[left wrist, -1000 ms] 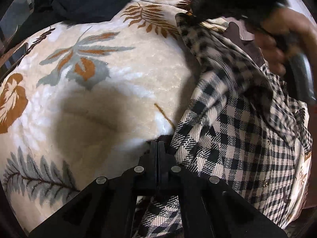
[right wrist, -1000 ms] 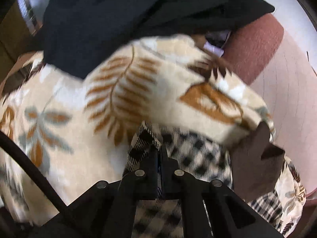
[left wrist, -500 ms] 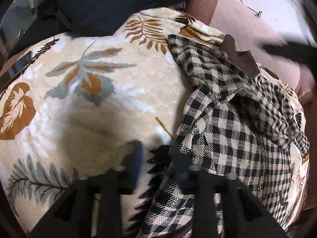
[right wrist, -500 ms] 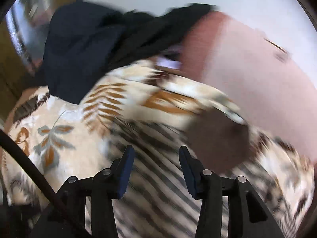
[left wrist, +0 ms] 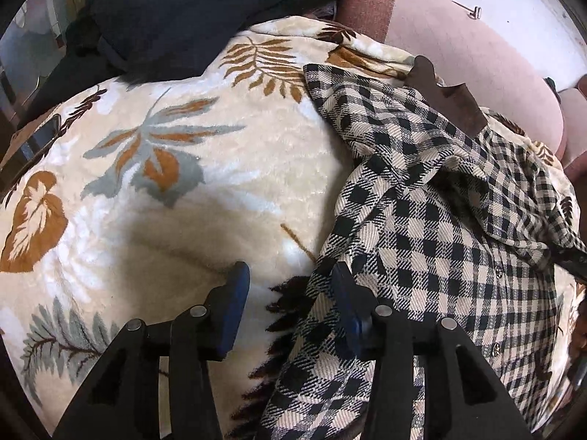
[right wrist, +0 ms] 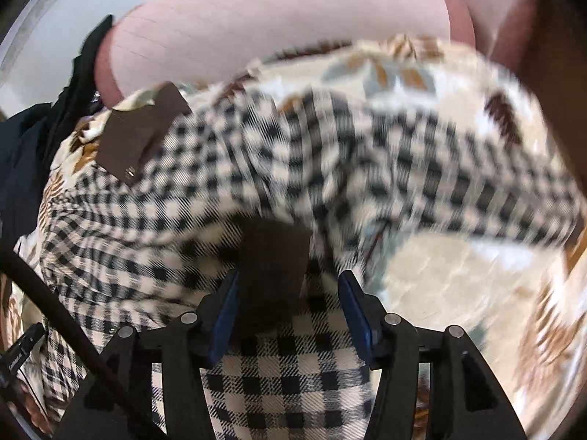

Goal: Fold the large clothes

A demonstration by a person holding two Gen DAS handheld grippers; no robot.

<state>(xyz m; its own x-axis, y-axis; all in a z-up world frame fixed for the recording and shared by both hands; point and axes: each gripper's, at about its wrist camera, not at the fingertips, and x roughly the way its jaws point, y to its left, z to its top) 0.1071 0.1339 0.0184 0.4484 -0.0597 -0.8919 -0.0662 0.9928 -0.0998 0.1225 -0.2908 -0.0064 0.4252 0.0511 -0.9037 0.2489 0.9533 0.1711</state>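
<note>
Both tools stand with their fingers spread apart and nothing held between them. From the left wrist view, the left tool (left wrist: 290, 293) hovers low over the edge of the checked shirt (left wrist: 433, 227), its right finger over the black-and-cream cloth and its left finger over the leaf-print blanket (left wrist: 154, 168) beside it. That shirt lies crumpled on the right part of the blanket, with a brown patch (left wrist: 451, 99) showing at its far end and a row of small buttons running down its right side. A heap of dark clothing (left wrist: 176, 14) sits at the far edge of the blanket, and a pink cushion (left wrist: 477, 47) rises behind the shirt. From the right wrist view, which is blurred, the right tool (right wrist: 290, 300) is close above the same shirt (right wrist: 256, 190), and a dark brown piece of cloth (right wrist: 275, 256) lies between its blue-padded fingers (right wrist: 352, 304) without being pinched. Another brown patch (right wrist: 139, 135) rests at the upper left of the shirt, near the pink cushion (right wrist: 279, 18). The blanket (right wrist: 458, 282) spreads bare to the right of the shirt.
</note>
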